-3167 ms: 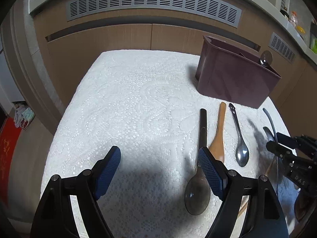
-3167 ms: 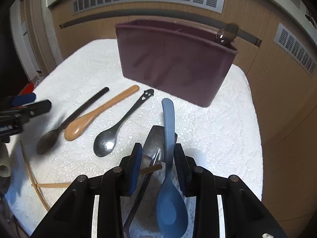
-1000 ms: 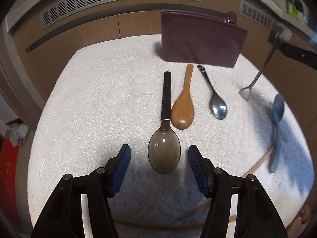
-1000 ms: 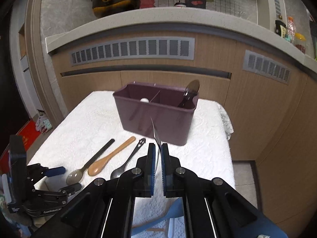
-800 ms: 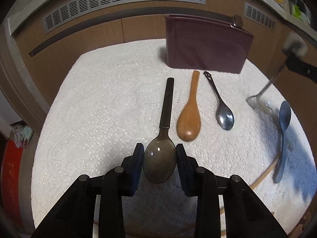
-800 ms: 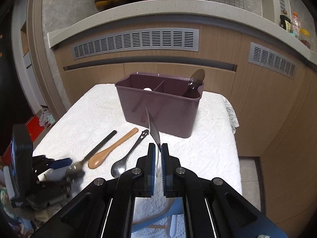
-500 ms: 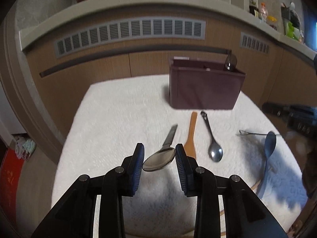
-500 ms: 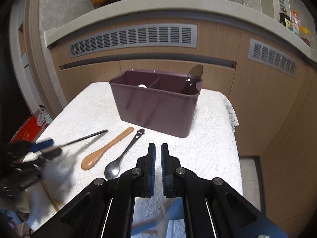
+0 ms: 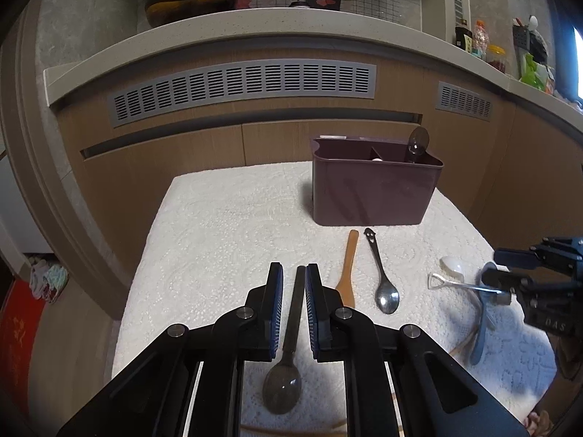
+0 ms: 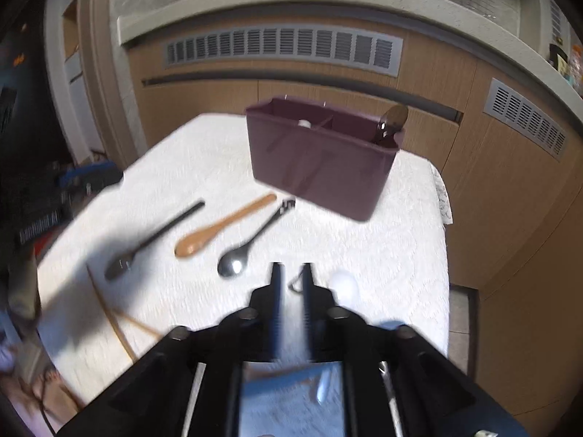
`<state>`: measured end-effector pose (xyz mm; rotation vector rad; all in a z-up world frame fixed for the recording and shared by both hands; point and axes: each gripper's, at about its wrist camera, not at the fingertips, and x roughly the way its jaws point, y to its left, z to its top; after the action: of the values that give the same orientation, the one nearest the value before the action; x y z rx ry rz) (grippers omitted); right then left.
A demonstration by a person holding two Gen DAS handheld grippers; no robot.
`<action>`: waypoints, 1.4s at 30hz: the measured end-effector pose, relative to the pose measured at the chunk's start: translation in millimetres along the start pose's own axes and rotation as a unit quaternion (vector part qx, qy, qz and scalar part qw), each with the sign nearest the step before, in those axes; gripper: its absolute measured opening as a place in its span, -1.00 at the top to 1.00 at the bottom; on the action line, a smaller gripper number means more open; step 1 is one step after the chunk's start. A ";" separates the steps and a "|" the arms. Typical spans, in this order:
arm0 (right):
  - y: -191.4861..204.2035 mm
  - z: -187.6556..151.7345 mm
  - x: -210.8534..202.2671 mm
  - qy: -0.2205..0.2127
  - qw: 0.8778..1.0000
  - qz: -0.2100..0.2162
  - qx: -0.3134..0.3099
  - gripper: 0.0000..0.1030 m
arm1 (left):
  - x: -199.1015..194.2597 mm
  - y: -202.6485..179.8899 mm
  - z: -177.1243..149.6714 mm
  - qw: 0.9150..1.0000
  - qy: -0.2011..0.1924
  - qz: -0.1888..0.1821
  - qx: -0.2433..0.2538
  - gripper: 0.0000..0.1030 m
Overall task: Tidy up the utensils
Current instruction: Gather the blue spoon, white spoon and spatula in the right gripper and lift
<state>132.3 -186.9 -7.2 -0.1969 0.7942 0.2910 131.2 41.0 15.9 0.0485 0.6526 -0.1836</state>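
Observation:
My left gripper (image 9: 293, 280) hangs above the white cloth. Its jaws are closing to a narrow gap and grip nothing. The dark spoon (image 9: 291, 331) lies flat on the cloth beneath them, its handle showing through the gap. In the right wrist view the same dark spoon (image 10: 153, 236) lies apart from the blurred left gripper (image 10: 69, 182). My right gripper (image 10: 291, 273) is opening just above the thin metal fork (image 9: 462, 286), which rests on the cloth. The maroon caddy (image 9: 371, 193) stands at the back with one brown spoon (image 9: 417, 142) upright in it.
A wooden spoon (image 9: 348, 273) and a steel spoon (image 9: 382, 280) lie side by side in front of the caddy. A white spoon (image 9: 453, 266) and a blue spoon (image 9: 481, 327) lie at the right. Chopsticks (image 10: 109, 309) lie near the front edge. Cabinets stand behind.
The left gripper rose and lost the dark spoon, which lies on the cloth again, and its jaws narrowed. The right gripper dipped, parted its jaws and let the fork drop to the cloth.

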 end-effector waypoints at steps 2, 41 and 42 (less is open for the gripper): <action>-3.1 -12.2 0.4 0.012 1.000 -0.015 -0.004 0.39 | 1.2 6.0 -4.8 1.000 0.007 0.003 -0.004 0.75; -9.3 -69.7 15.0 0.083 0.995 0.016 -0.055 0.07 | 23.3 30.7 -58.5 0.993 0.114 -0.037 -0.002 -0.16; -9.1 -72.8 14.1 0.085 0.995 0.015 -0.057 0.07 | 24.6 33.5 -57.4 0.993 0.115 -0.033 -0.011 -0.17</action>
<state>95.8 -213.3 -66.8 -0.3208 0.9503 0.3517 122.2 75.9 -45.0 0.0272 0.8870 -0.2374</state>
